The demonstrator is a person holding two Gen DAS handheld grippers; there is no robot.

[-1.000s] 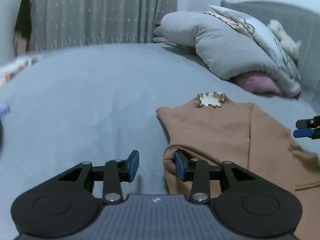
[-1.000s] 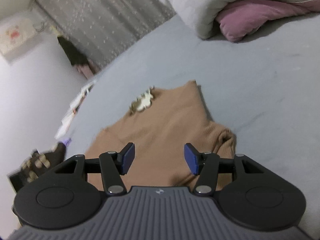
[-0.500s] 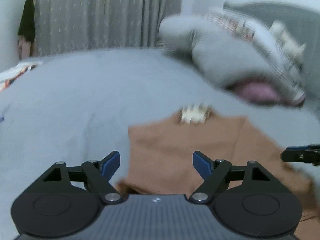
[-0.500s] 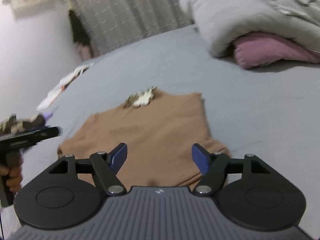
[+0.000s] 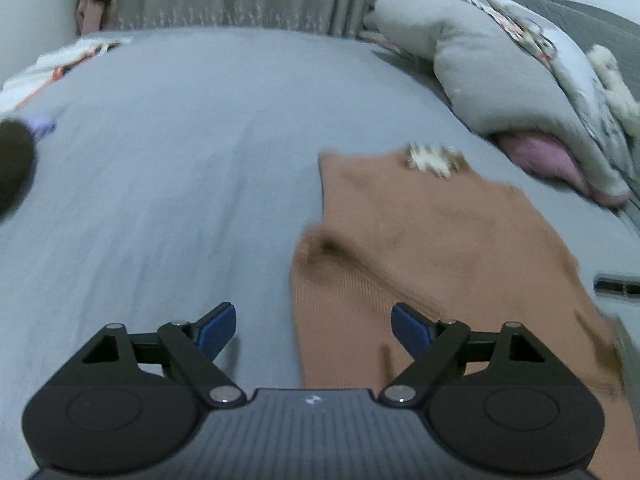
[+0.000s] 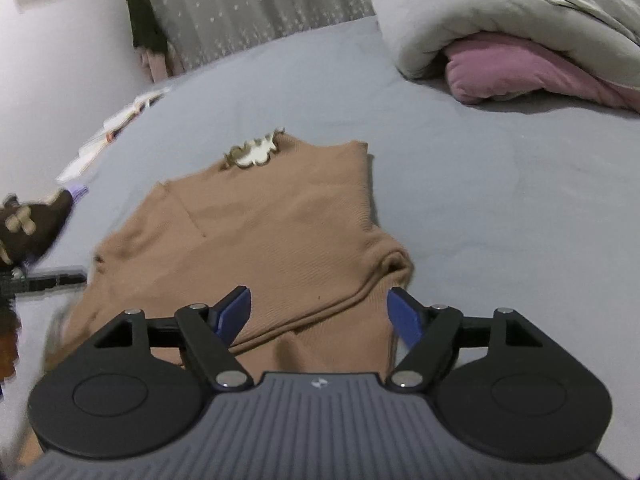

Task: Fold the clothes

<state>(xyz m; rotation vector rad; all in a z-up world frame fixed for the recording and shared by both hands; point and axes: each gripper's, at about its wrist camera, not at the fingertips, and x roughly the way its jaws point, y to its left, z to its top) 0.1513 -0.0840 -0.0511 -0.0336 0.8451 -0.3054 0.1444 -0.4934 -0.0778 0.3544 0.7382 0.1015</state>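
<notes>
No readable writing showed anywhere. The grey bed [image 6: 500, 184] carried a tan sweater [image 6: 272, 232] lying partly folded near its near edge, its pale lace collar [image 6: 254, 152] pointing toward the rolled quilt [image 6: 460, 12]. A second before, both pairs of jaws stood narrower; now the left gripper [image 5: 314, 326] and the right gripper [image 6: 320, 314] were opening wide, gripping nothing, above the sweater's lower edge. The left view was motion-blurred, and the sweater's hem was hidden behind the gripper bodies.

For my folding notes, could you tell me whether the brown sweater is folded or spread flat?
Partly folded: the brown sweater shows doubled layers near its lower edge.
</notes>
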